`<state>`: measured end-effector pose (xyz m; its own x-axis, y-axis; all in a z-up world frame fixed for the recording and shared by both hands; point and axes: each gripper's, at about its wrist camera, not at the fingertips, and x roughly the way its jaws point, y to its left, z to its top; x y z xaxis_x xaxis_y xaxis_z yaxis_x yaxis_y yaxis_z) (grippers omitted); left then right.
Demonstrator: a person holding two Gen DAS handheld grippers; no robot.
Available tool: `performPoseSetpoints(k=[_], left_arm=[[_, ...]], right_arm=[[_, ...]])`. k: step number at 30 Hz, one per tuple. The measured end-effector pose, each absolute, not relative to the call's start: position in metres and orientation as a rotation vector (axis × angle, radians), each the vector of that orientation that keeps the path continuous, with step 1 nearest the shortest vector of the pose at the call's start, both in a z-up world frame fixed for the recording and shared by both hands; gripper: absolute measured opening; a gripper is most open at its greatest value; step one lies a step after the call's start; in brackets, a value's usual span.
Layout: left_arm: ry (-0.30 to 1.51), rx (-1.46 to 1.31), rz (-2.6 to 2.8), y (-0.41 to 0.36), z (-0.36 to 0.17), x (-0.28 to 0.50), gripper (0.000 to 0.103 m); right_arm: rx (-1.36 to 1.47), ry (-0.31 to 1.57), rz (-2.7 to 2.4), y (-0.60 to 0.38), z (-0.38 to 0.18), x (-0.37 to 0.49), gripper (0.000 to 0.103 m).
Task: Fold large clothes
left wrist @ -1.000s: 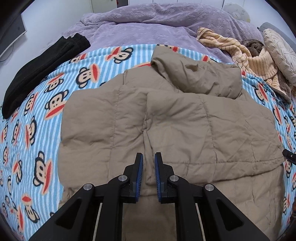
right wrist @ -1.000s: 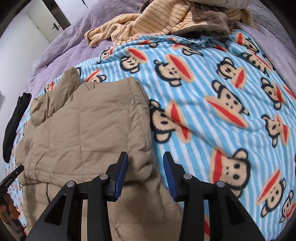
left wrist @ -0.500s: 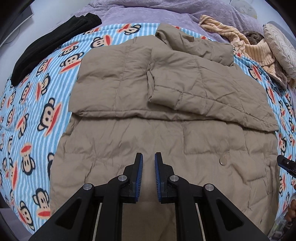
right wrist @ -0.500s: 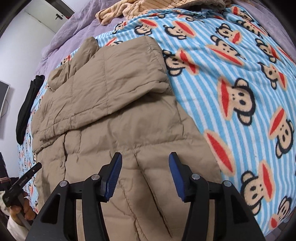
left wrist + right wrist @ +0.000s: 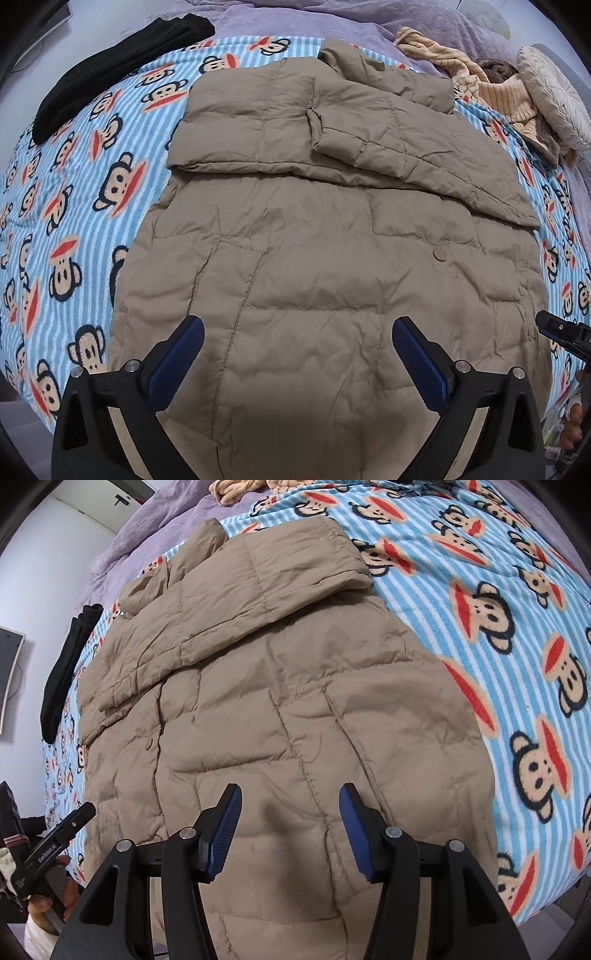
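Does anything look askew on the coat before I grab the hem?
Nothing is damaged. The tan coat lies flat on the monkey blanket, sleeves folded across the chest. Only the top sleeve runs slightly diagonal, and the hood is bunched at the collar.

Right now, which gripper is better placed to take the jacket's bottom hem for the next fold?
Neither clearly. Both the left gripper and right gripper hover open over the tan jacket's lower part, so a two-handed lift seems likely.

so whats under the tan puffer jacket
The tan puffer jacket lies on a blue striped monkey-print blanket, which shows on both sides. Anything directly beneath the jacket is covered.
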<state>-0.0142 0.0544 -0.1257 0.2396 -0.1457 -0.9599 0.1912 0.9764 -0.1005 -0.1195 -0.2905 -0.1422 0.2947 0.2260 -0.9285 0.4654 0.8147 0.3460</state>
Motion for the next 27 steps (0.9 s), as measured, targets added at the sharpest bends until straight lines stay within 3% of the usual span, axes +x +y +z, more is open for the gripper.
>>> performPoseSetpoints(k=[8, 13, 15, 27], left_arm=[[1.338, 0.062, -0.245, 0.085, -0.116, -0.030, 0.102], [1.363, 0.054, -0.245, 0.105, -0.115, -0.047, 0.102], [1.370, 0.047, -0.243, 0.114, -0.114, -0.054, 0.102], [1.368, 0.056, -0.286, 0.137, -0.106, -0.082, 0.102]], right_arm=[[0.693, 1.274, -0.193, -0.263, -0.130, -0.146, 0.074], [0.735, 1.288, -0.227, -0.254, -0.126, -0.177, 0.075], [0.768, 1.283, -0.241, -0.251, -0.127, -0.187, 0.087], [0.906, 1.225, -0.266, -0.226, -0.117, -0.229, 0.087]])
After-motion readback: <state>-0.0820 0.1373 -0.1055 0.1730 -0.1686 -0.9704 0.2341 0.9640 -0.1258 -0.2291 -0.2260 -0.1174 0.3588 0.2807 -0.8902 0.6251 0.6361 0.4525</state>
